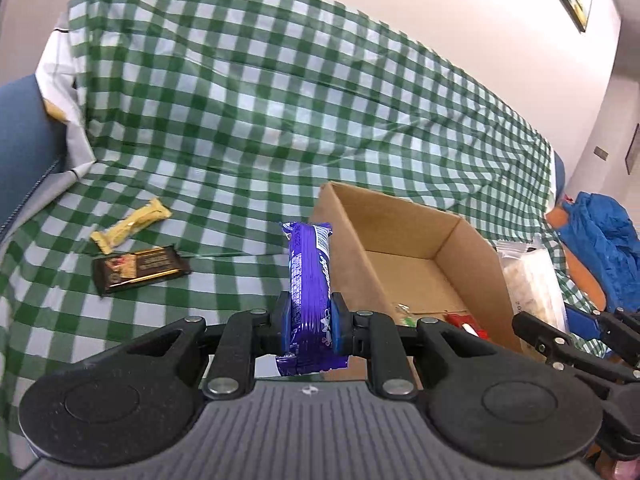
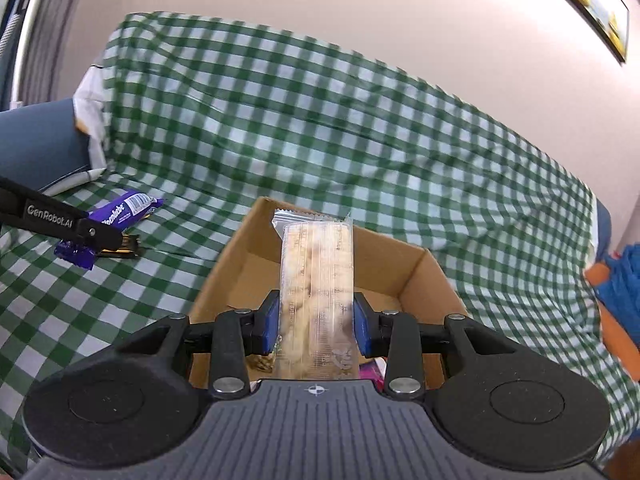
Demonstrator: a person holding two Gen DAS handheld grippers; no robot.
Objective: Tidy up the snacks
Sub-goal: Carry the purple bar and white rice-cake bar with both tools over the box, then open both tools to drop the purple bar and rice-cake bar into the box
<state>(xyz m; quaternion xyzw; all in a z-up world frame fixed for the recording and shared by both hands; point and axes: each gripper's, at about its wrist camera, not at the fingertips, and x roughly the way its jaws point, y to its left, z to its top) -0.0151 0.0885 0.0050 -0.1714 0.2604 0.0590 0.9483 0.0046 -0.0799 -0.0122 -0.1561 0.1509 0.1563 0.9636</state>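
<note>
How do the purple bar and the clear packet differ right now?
Wrapper: the purple bar is opaque foil with white print; the clear packet is see-through and shows pale pieces inside.
Width: the clear packet is the wider of the two between the pads.
Holder: the purple bar is in the left gripper; the clear packet is in the right gripper.
Shared: both are clamped near one end, pointing away from the camera, beside or over the cardboard box.

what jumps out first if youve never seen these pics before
The green checked cloth fills both views, draped over the whole seat. Up front, the left gripper clamps a purple snack bar, and the right gripper clamps a clear snack pack above the open cardboard box.
</note>
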